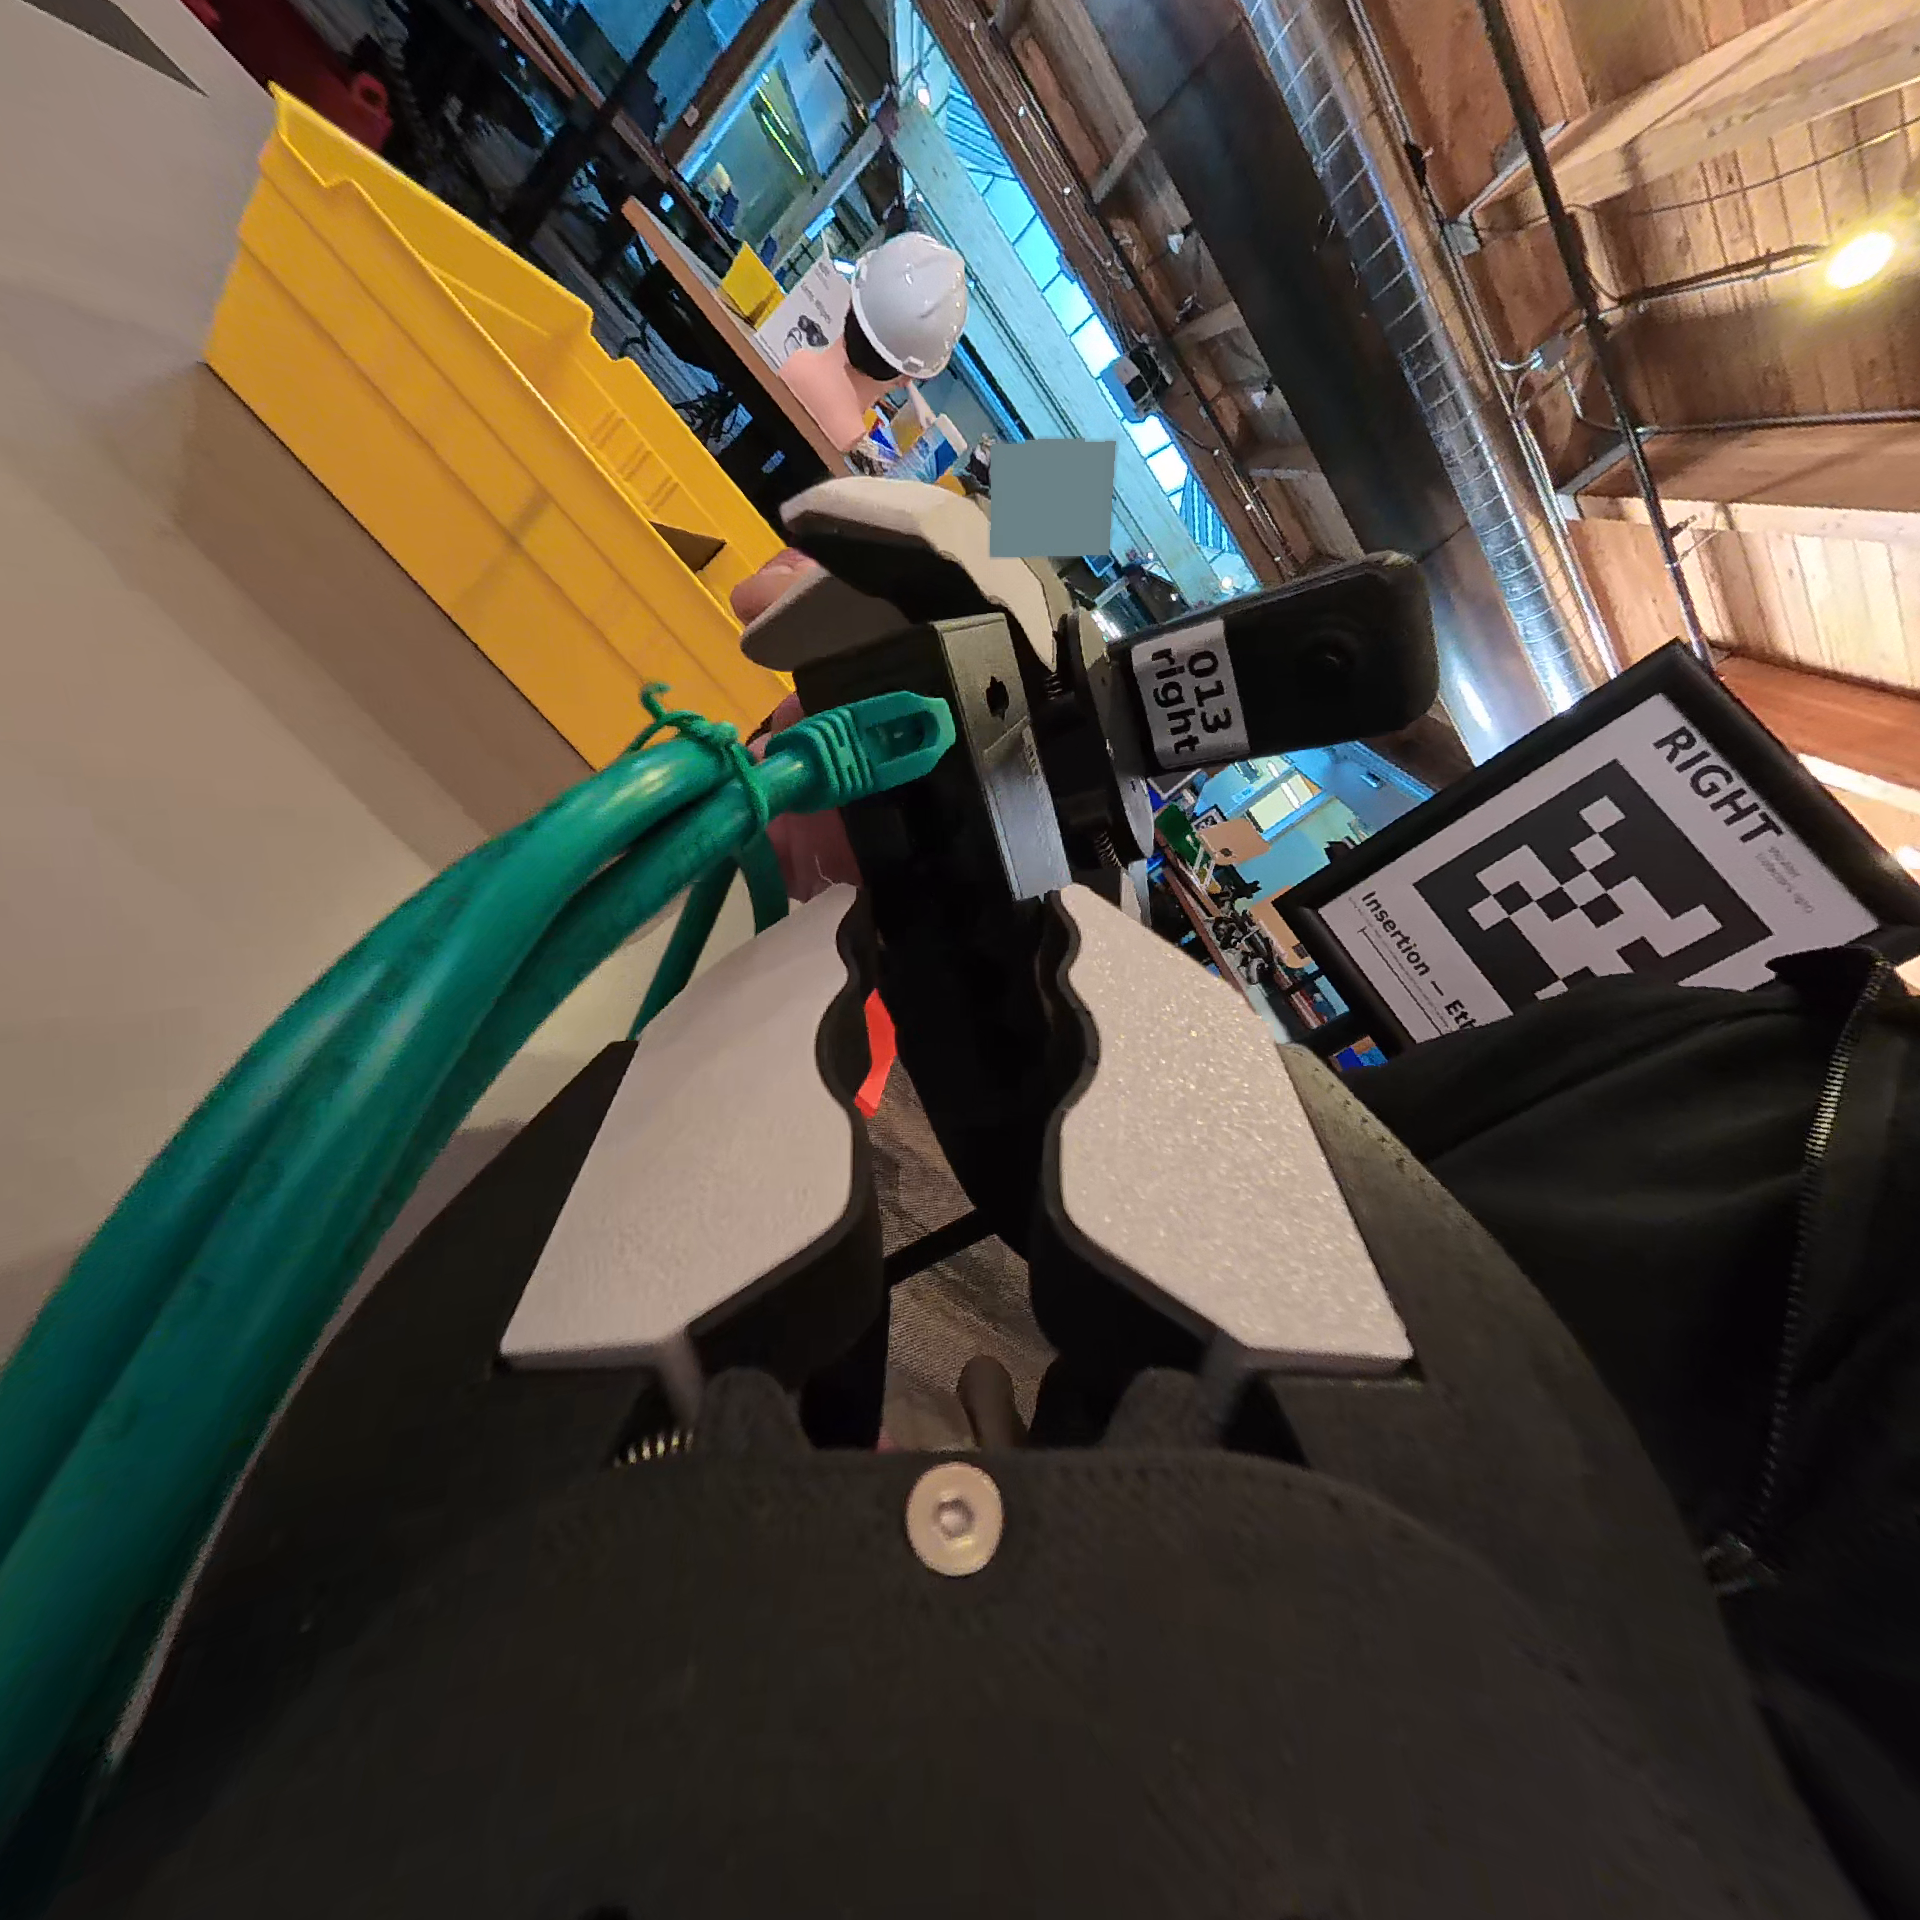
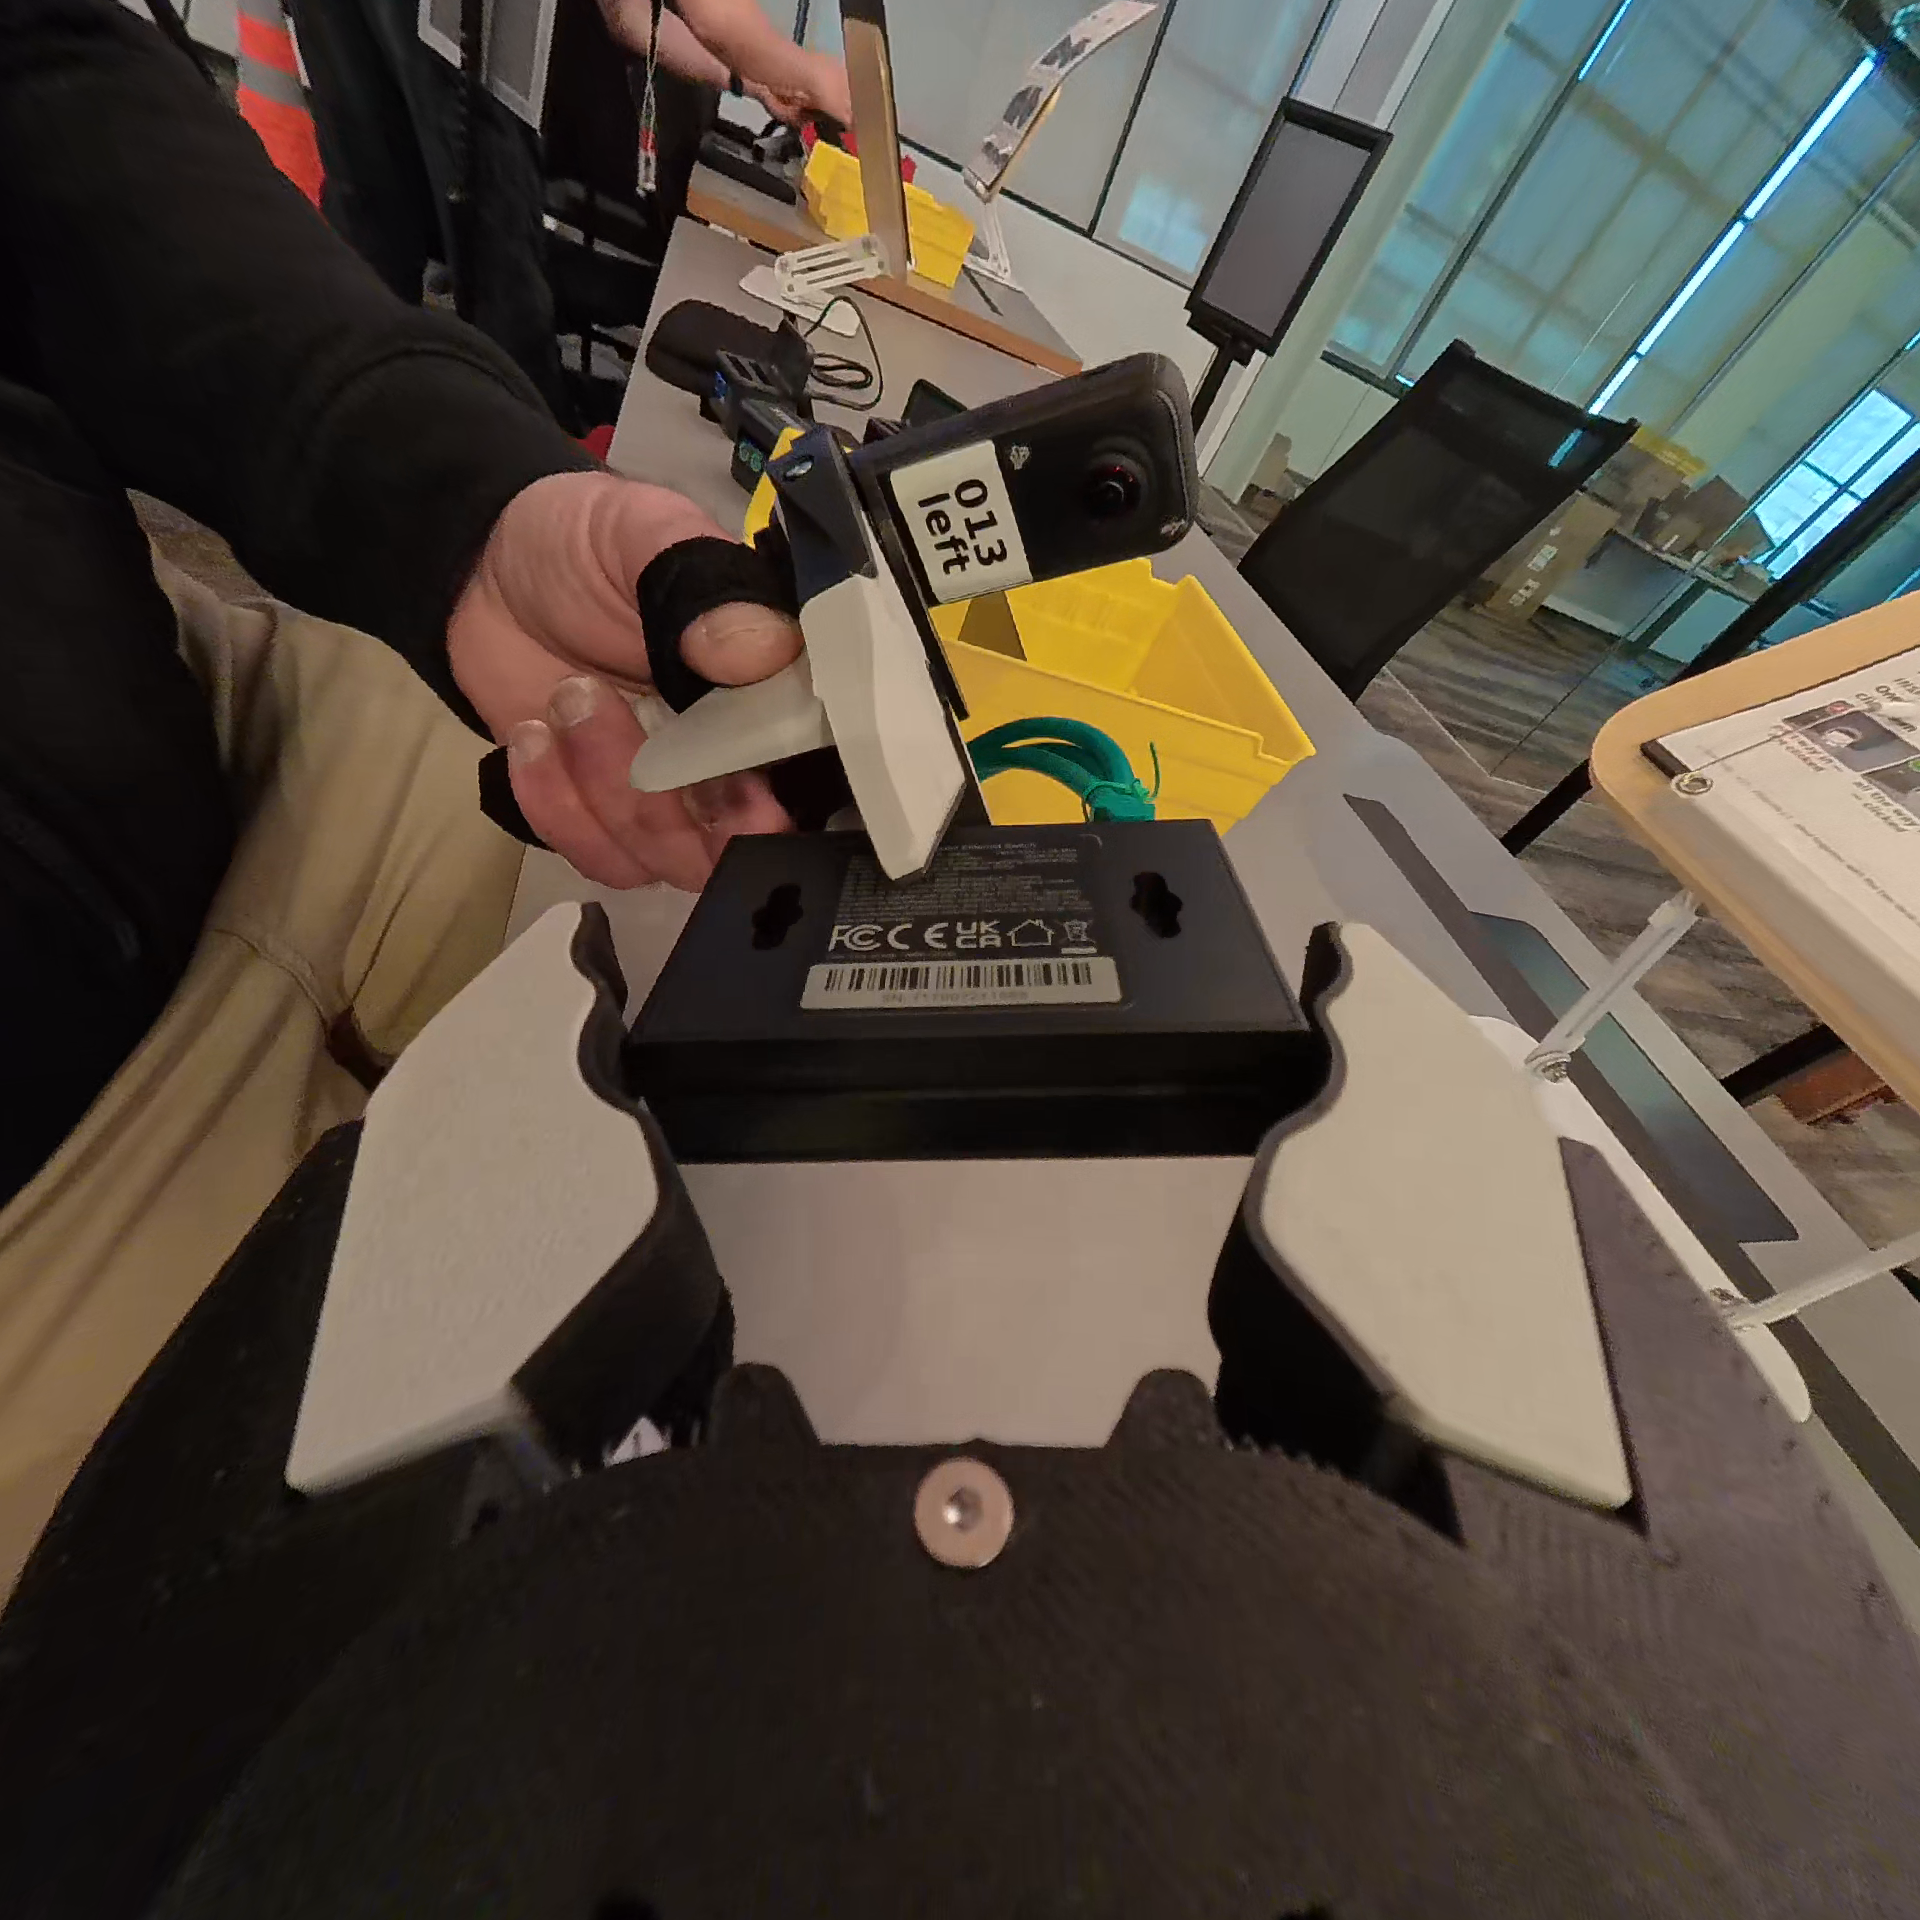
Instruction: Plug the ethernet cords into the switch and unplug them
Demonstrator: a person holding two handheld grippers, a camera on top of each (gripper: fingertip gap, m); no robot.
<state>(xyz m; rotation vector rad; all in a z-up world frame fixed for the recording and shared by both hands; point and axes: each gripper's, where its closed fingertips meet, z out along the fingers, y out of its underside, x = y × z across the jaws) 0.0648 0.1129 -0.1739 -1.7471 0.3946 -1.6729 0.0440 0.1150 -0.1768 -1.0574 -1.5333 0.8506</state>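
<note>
Right tool (image 2: 961,997) clamps black rectangular plastic switch (image 2: 966,966), underside up; left tool (image 1: 951,997) narrow, holding nothing, beside green bundled ethernet cord (image 1: 312,1039); yellow plastic bin (image 2: 1122,675) on desk (image 2: 1382,831).

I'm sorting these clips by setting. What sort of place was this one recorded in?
Probably a workshop or industrial lab set up for data collection: yellow parts bins on a long worktable, a white hard hat on a far bench, exposed wood ceiling and ductwork overhead.
</note>
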